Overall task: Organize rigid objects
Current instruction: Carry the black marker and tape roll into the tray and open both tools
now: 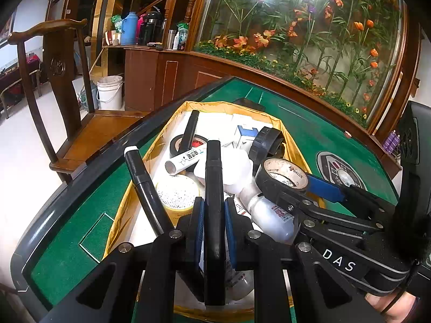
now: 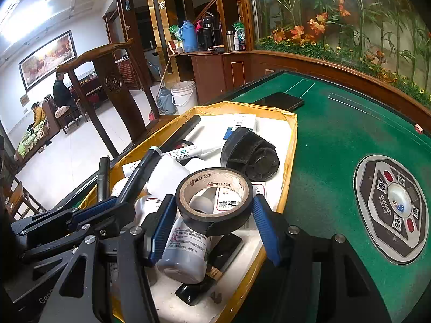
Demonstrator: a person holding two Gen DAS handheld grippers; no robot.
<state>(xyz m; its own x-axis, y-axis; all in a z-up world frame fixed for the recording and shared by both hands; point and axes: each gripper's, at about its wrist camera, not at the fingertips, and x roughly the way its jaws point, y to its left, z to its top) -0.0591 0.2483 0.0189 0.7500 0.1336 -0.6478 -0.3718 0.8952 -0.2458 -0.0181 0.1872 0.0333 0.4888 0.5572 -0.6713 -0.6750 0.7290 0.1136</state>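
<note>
A yellow-edged box [image 1: 289, 134] [image 2: 292, 140] on the green table holds markers, tape rolls, white bottles and a black wheel-like part [image 1: 265, 141] [image 2: 250, 156]. My left gripper [image 1: 214, 210] is shut on a black marker [image 1: 214, 183] and holds it above the box; in the right wrist view it is at the left [image 2: 126, 196]. My right gripper [image 2: 214, 215] is shut on a black tape roll [image 2: 215, 196] over the box's right side; it also shows in the left wrist view [image 1: 282, 180]. Another black marker [image 1: 142, 183] leans on the box's left edge.
The green felt table [image 2: 336, 145] has a round control panel [image 2: 393, 207] at its centre and a dark phone [image 2: 280, 101] behind the box. A wooden chair [image 1: 62, 80] stands at the table's left. A white bucket [image 1: 109, 91] and a cabinet stand beyond.
</note>
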